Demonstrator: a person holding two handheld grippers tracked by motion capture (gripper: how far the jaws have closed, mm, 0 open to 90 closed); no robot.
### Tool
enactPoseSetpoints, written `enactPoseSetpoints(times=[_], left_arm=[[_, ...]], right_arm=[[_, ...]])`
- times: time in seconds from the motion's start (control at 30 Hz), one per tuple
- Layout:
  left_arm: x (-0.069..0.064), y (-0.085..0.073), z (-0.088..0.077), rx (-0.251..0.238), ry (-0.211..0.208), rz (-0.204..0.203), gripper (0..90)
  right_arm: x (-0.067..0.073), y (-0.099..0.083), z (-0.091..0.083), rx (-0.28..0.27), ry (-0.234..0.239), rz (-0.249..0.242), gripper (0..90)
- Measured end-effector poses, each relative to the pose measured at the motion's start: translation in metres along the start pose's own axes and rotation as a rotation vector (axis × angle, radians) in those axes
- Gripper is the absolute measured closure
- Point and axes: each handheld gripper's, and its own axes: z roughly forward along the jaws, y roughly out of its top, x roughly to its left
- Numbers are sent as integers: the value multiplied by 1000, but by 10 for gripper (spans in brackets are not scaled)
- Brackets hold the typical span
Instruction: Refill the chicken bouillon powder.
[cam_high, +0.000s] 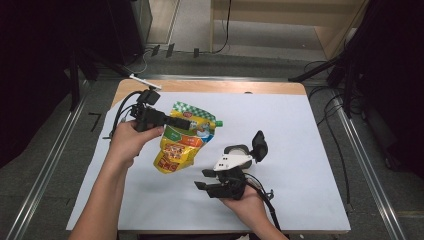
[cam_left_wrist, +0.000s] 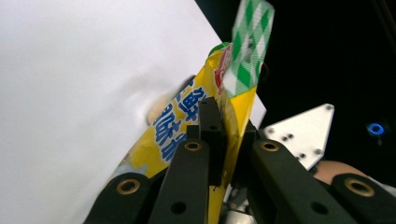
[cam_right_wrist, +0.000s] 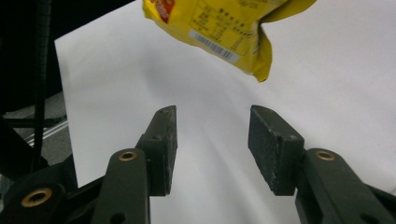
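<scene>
From the high view, we see the left gripper (cam_high: 184, 123) clamped on the upper edge of a yellow spouted pouch (cam_high: 181, 144), near its green-checked top. The pouch hangs tilted above the white sheet (cam_high: 300, 125) that covers the table, its lower corner close to the sheet or just off it; we cannot tell which. The right gripper (cam_high: 201, 179) sits nearer the person, just beside the pouch's bottom end, apart from it.

In the left gripper view, we look along the left gripper (cam_left_wrist: 223, 133) and find its jaws pressed tight on the pouch (cam_left_wrist: 187, 126), the foil pinched flat between the pads. The grip looks secure, with the checked top standing above the jaws.

In the right gripper view, we see the right gripper (cam_right_wrist: 212, 122) with its jaws parted and nothing between them, only the white sheet (cam_right_wrist: 116, 70) below. The pouch's bottom corner (cam_right_wrist: 233, 32) floats ahead of and above the pads, untouched.

We judge the pick-up done: the pouch is held by one gripper. What seems left is for the right gripper to close on the lower end, or on the spout, so both share the pouch.
</scene>
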Motion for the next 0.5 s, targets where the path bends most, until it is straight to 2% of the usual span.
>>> enactPoseSetpoints(times=[0.1,0.33,0.5], left_arm=[[6,0,-3,-11,13,1,894],[25,-2,-8,-46,38,-42,893],[37,-2,-11,-83,66,-52,894]], right_arm=[[0,0,-1,3,4,-6,526],[1,0,0,20,10,-1,522],[2,-2,1,33,7,0,514]])
